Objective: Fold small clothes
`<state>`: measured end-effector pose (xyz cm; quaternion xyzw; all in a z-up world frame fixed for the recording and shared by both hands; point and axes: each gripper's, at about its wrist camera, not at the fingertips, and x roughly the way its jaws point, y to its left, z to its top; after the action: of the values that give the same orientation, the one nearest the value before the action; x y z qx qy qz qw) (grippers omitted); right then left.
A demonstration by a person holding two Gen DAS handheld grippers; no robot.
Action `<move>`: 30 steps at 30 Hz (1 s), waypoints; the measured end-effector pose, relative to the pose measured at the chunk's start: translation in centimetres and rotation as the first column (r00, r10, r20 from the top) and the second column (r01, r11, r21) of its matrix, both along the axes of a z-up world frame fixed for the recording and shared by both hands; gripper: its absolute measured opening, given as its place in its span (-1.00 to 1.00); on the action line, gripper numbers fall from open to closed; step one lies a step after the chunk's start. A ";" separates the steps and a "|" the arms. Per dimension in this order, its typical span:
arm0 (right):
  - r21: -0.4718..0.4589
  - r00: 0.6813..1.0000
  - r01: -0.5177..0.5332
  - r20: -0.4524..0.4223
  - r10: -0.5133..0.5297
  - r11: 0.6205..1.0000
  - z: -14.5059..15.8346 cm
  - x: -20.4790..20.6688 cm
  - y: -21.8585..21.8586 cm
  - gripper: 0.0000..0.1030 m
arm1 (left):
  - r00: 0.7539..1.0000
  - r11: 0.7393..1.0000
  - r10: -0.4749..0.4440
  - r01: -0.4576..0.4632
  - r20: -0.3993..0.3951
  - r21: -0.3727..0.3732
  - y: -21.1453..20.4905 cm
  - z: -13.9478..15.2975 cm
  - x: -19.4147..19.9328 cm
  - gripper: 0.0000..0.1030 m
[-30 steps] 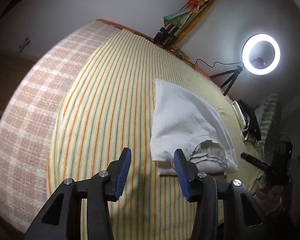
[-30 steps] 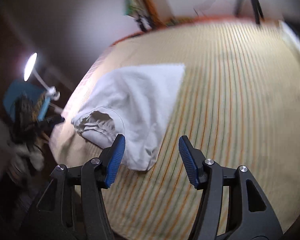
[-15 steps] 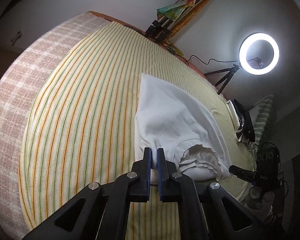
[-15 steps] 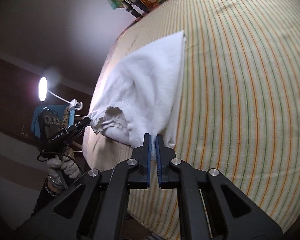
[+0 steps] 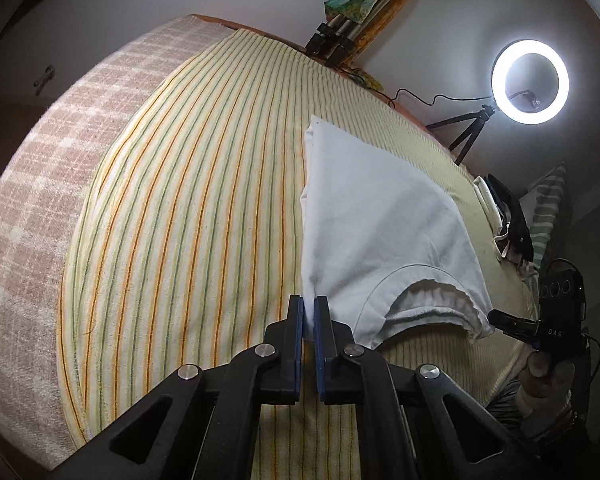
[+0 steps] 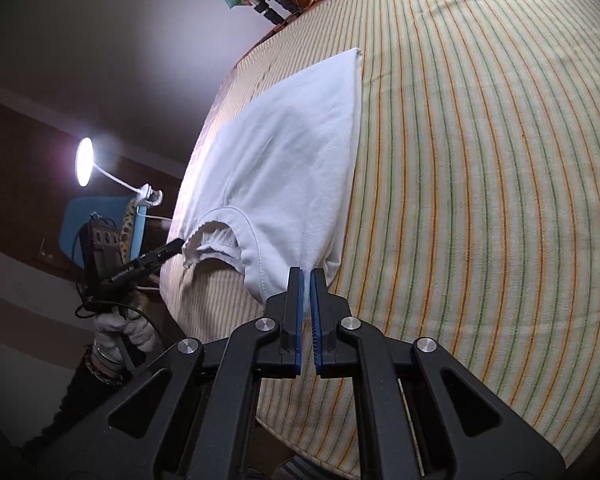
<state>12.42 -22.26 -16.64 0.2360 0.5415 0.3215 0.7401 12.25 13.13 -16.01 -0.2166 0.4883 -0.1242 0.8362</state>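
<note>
A small white T-shirt [image 5: 380, 220] lies folded lengthwise on the striped bed cover [image 5: 188, 220], its neckline toward me. My left gripper [image 5: 308, 308] is shut on the near shoulder corner of the T-shirt. In the right wrist view the same T-shirt [image 6: 292, 168] shows, and my right gripper [image 6: 306, 280] is shut on its other near corner. Both near corners are lifted a little off the cover, the far hem still resting on it. Each view shows the other gripper pinching its corner: the right one [image 5: 504, 320], the left one [image 6: 168, 252].
A checked pink blanket [image 5: 48, 208] covers the bed's left side. A lit ring light [image 5: 530, 82] on a tripod and a tripod bundle [image 5: 340, 40] stand at the far edge. Dark clothes [image 5: 508, 216] lie at the right edge. A desk lamp [image 6: 85, 162] glows beyond the bed.
Both grippers were open near the shirt's near edge one second ago; they have shut on its two near corners and raised them slightly.
</note>
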 end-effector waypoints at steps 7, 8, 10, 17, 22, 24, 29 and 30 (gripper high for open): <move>-0.159 0.997 -0.022 0.065 0.033 0.987 1.3 -0.9 -0.9 -0.89 | 0.999 0.997 0.036 -0.037 0.011 0.065 0.7 0.4 -0.2 -0.52; -0.145 0.996 -0.009 0.092 0.023 0.989 1.9 -0.9 -1.4 -0.89 | 0.999 0.997 0.046 -0.047 0.019 0.061 0.9 0.7 -0.3 -0.52; -0.109 0.990 0.023 0.139 -0.008 0.994 2.8 -0.6 -2.2 -0.89 | 0.997 0.997 0.063 -0.064 0.036 0.043 1.0 1.5 -0.4 -0.44; -0.035 0.967 0.117 0.230 -0.106 0.993 3.7 4.0 -2.4 0.02 | 0.997 0.999 0.044 -0.046 0.067 0.027 -1.6 2.9 -0.9 -0.13; 0.100 0.979 0.114 0.159 -0.129 0.988 2.3 8.3 -1.5 0.01 | 0.994 0.997 0.072 -0.071 0.077 -0.019 -2.6 3.4 -1.2 -0.14; 0.095 0.985 0.125 0.110 -0.136 0.988 1.0 10.0 -1.0 0.01 | 0.993 0.998 0.061 -0.061 0.099 -0.009 -3.2 3.7 -1.2 -0.14; 0.064 0.976 0.186 0.098 -0.192 0.980 -0.5 12.0 -0.5 0.00 | 0.997 0.999 0.037 -0.038 0.070 0.003 -4.2 2.6 0.0 -0.14; 0.063 0.972 0.189 0.130 -0.196 0.980 0.1 12.0 -0.4 -0.03 | 0.998 0.999 0.037 -0.038 0.059 0.003 -4.2 2.2 0.2 -0.14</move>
<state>24.41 -22.62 -16.51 0.2833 0.4564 0.2770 0.7967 12.49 8.89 -13.81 -0.2204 0.4594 -0.1139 0.8529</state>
